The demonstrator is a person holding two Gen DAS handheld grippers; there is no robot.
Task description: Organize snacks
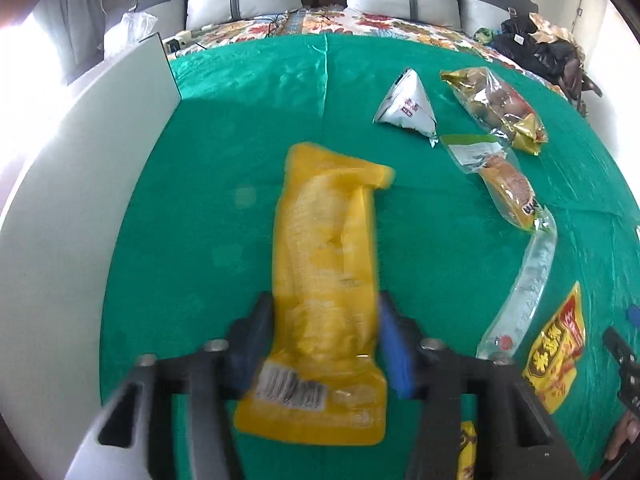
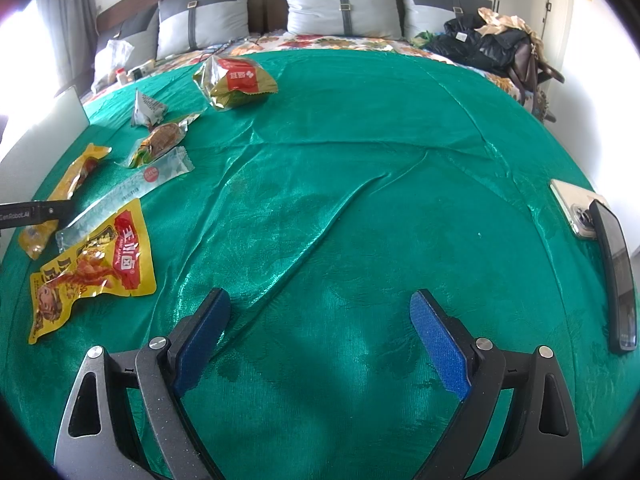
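While I work over the bed: my left claw [image 1: 320, 336] pinches a yellow corn pouch [image 1: 326, 264] between its blue pads; my right claw [image 2: 320, 340] hangs spread over bare cloth, nothing between its pads.
Surface: a bed, not a table, draped in a shiny green cloth [image 2: 360, 200] with creases across the middle; a floral sheet [image 2: 320, 42] shows at the head end.
Room: a dark headboard, a grey curtain, bright white walls.
Pillows: three grey two-tone pillows [image 2: 344, 4] with buckled straps stand against the headboard.
Board: one flat white panel [image 1: 80, 208] stands upright along the left edge.
Snacks, counted: seven in all, six of them lying on the cloth.
Shapes and materials: a glossy red-and-yellow flat pouch [image 2: 100, 264]; a long clear strip pack [image 2: 120, 196]; a clear pack with a brown patty [image 2: 160, 140]; a silvery pyramid pack [image 2: 146, 110]; a puffy gold bag with red label [image 2: 236, 80]; a second yellow-and-red pouch at the near edge, mostly hidden.
Phones: two phones [image 2: 616, 276] at the right edge, one dark, one pale.
Clutter: a heap of black bags [image 2: 484, 46] at the far right corner.
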